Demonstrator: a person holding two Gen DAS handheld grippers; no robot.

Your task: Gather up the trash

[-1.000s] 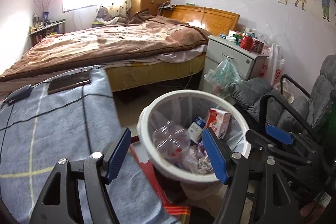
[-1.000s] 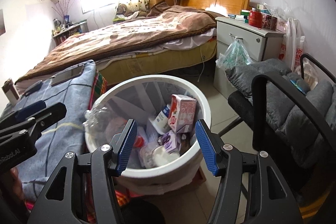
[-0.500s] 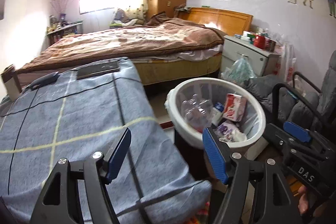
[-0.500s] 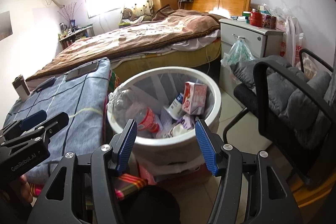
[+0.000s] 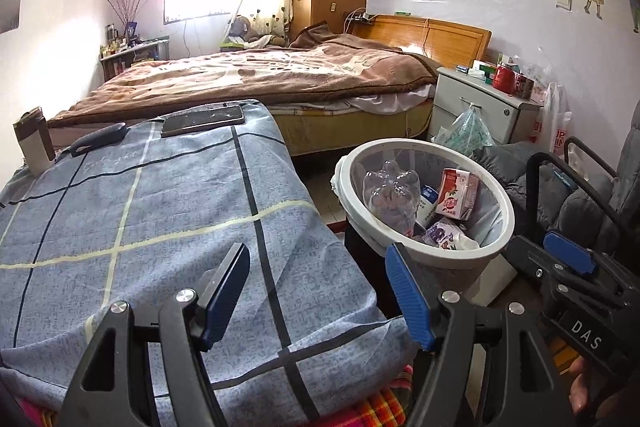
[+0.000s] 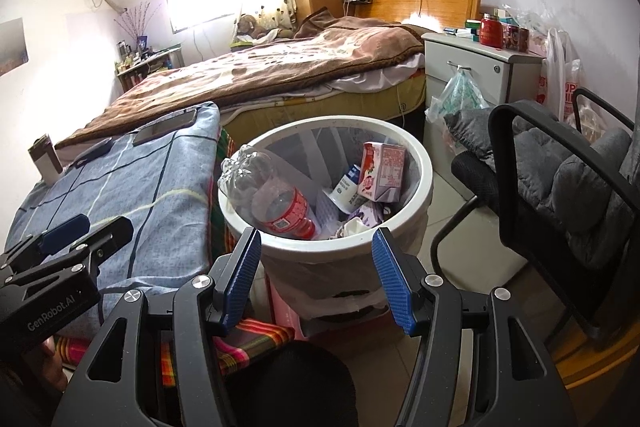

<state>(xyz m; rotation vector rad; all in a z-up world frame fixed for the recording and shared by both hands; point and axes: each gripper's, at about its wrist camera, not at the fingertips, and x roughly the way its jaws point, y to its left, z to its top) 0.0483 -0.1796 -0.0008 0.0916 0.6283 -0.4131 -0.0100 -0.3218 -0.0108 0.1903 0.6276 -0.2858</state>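
While both hover agape, left gripper faces cloth.

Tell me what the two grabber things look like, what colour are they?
Each hand-held gripper is black plastic with triangle cut-outs, silver bolts and two blue ribbed pads. That goes for the left hand-held gripper and the right hand-held gripper. White lettering marks their bodies: "GenRobot.AI" on the left, "DAS" on the right. No cables show.

— What's on your blue checked cloth-covered table?
— You've got a phone, a dark case and a small box at its far edge.
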